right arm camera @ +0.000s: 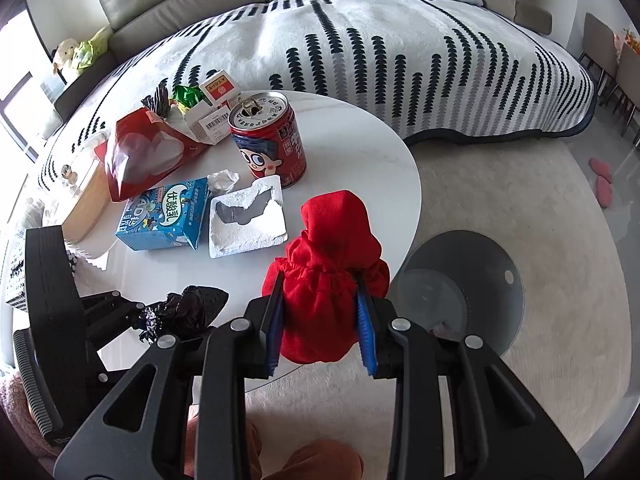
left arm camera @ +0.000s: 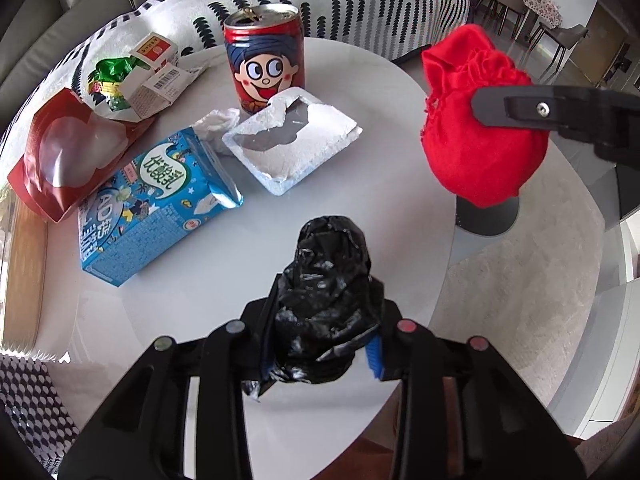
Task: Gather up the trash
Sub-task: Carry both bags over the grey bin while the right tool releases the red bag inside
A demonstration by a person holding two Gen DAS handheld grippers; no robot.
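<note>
Landmark: red cartoon can (left arm camera: 264, 62), upright on the round white table (left arm camera: 360, 80), tab lifted, top open.
Left gripper (left arm camera: 320, 344): jaws drawn in and clamped on a crumpled black plastic bag (left arm camera: 328, 284); bag sticks out past the fingertips, nearer the camera than the can, above the table's near part.
Right gripper (right arm camera: 322, 330): blue pads pressed on both sides of a red cloth pouch (right arm camera: 326, 276), gathered neck between the fingers; pouch is lifted, right of the can, over the table edge.
Foam tray (left arm camera: 294, 142): white, broken, just in front of the can, touching or nearly so.
Tissue wad (left arm camera: 218, 120): white, left of the tray, front-left of the can.
Blue drink carton (left arm camera: 154, 208): lying flat, front-left of the can.
Red window bag (left arm camera: 64, 160): far left of the can, beside the carton.
Small boxes and green wrapper (left arm camera: 132, 76): left of the can, at the table's back edge.
Blanket (right arm camera: 400, 60): patterned white, behind the can.
</note>
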